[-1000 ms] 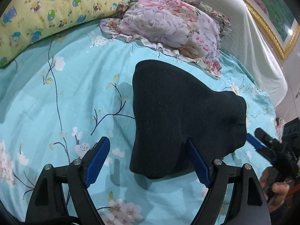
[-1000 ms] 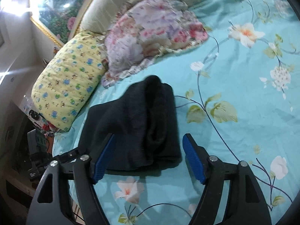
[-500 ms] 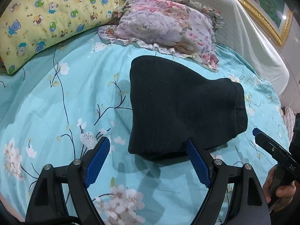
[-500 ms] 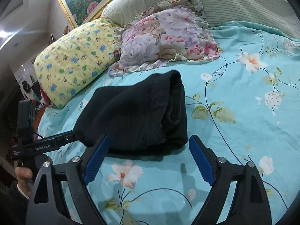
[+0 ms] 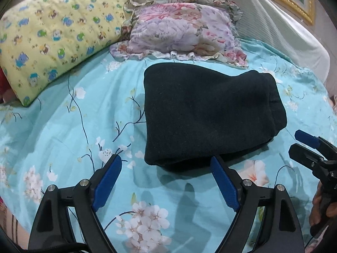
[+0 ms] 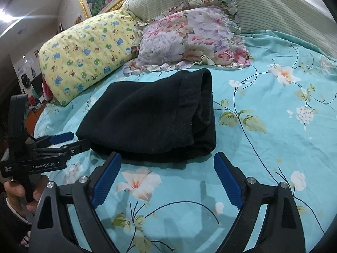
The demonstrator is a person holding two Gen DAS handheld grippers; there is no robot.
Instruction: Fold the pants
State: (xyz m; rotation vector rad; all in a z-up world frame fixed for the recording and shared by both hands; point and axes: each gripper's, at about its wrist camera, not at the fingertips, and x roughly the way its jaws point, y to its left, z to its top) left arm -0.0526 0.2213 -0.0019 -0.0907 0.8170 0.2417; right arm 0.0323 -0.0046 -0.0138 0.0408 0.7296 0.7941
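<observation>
While both blue-padded handheld grippers, left gripper (image 5: 166, 181) and right gripper (image 6: 167, 179), hover wide open and empty, the thick, soft black knit pants (image 5: 206, 116) lie folded on the turquoise floral bedsheet (image 5: 63, 130) near two pillows, likely best pinched at an edge.

Left tool (image 5: 166, 168): black curved arms, ribbed blue pads, silver screws at each pivot. Right tool (image 6: 167, 166) is built the same. From the right wrist view, white "GenRobot.AI" lettering shows on the left tool's black body, bare fingers (image 6: 15, 189) around its handle, dark sleeve below.
</observation>
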